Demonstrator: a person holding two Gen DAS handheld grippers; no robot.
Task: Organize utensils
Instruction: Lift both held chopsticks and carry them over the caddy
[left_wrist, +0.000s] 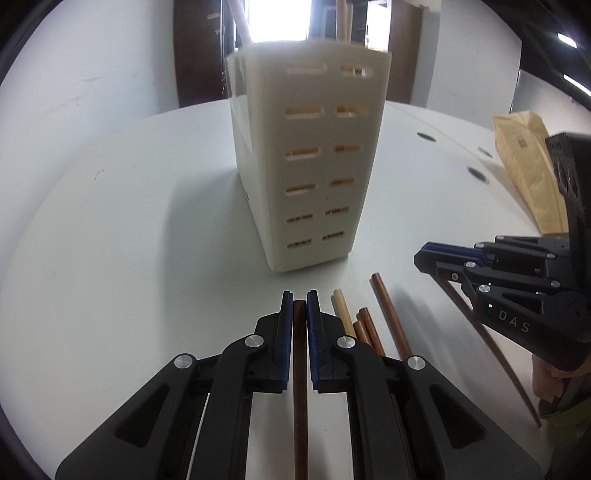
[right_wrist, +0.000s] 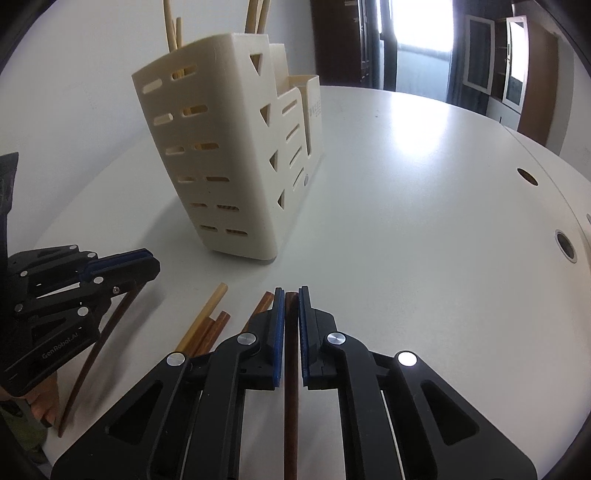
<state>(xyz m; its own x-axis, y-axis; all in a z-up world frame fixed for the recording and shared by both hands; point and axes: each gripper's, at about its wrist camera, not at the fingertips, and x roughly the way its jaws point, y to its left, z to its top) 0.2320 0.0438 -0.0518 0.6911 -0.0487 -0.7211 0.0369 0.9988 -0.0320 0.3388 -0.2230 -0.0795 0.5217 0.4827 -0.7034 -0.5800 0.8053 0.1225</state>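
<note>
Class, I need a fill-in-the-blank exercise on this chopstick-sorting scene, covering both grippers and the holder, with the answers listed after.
1. The left gripper is shut on a dark brown ____.
2. The right gripper holds ____ chopstick of its own.
3. The cream utensil holder stands ____ on the white table.
4. Loose chopsticks lie on the table ____ the two grippers.

Answers: chopstick; one; upright; between

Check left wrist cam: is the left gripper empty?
No, the left gripper is shut on a dark brown chopstick running between its blue pads.
</note>
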